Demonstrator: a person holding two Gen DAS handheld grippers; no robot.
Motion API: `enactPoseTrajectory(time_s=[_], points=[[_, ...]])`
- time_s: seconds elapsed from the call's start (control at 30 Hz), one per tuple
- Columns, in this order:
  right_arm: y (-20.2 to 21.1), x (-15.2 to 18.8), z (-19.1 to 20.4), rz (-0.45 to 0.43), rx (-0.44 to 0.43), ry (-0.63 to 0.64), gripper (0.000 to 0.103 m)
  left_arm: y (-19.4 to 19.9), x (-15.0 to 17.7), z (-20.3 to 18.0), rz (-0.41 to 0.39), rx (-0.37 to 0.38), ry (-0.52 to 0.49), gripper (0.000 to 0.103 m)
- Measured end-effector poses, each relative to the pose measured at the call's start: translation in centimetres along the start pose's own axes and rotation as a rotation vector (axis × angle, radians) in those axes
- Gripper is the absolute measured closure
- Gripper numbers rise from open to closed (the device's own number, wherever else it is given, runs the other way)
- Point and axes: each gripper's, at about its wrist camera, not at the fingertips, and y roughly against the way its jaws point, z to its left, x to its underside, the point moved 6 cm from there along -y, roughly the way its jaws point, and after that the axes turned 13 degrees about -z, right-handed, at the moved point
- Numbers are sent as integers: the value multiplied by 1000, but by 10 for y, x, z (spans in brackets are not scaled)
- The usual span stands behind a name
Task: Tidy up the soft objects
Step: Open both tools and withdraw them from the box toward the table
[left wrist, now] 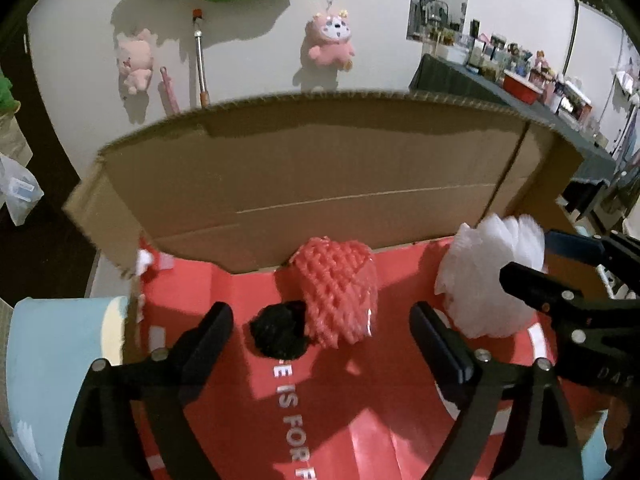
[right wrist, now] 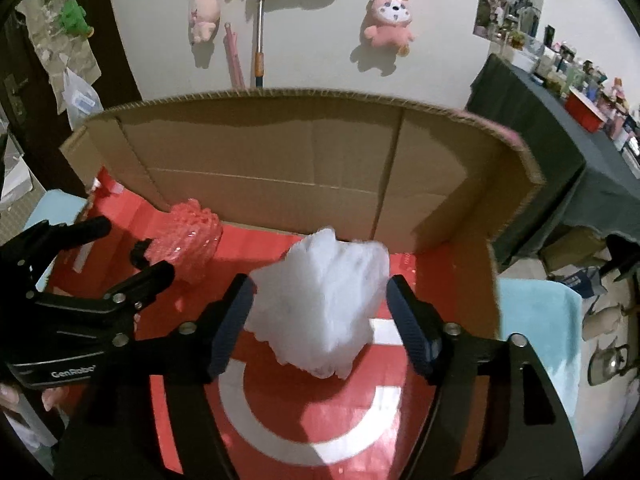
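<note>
A pink foam net (left wrist: 340, 292) with a black piece (left wrist: 280, 332) at its left end lies on the red floor of an open cardboard box (left wrist: 320, 176). My left gripper (left wrist: 322, 316) is open, its fingers spread on either side of the net without touching it. To the right is a white foam net (right wrist: 324, 304), which sits between the wide-apart fingers of my right gripper (right wrist: 320, 286); that gripper is open. In the right wrist view the left gripper (right wrist: 132, 248) shows at the left, by the pink foam net (right wrist: 188, 240). The white foam net (left wrist: 488, 276) and right gripper (left wrist: 532, 260) also show in the left wrist view.
The box's tall cardboard flap (right wrist: 280, 168) stands upright behind both nets. A light blue surface (right wrist: 536, 320) lies under the box. Two pink plush toys (right wrist: 390, 20) hang on the wall. A dark-clothed table (right wrist: 560, 128) with several items runs along the right.
</note>
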Motion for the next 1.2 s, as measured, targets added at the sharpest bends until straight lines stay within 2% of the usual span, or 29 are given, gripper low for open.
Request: enactPoseTrajectory(time_s=[0.2, 0.33, 0.5, 0.63, 0.93, 1.0, 1.2], points=[[55, -8, 2, -63, 16, 11, 30, 40, -19, 2, -64, -2, 35, 4], [101, -10, 3, -123, 21, 21, 25, 89, -26, 1, -141, -2, 54, 0], [171, -7, 5, -226, 8, 10, 16, 141, -23, -3, -215, 35, 71, 0], [213, 3, 6, -283, -15, 12, 15, 182, -10, 0, -271, 63, 116, 0], [300, 66, 32, -442, -67, 82, 13, 259, 30, -17, -438, 70, 23, 0], [314, 86, 40, -478, -67, 110, 8, 272, 44, -20, -487, 73, 13, 0], [340, 141, 57, -565, -59, 136, 8, 306, 90, -28, -593, 27, -4, 0]])
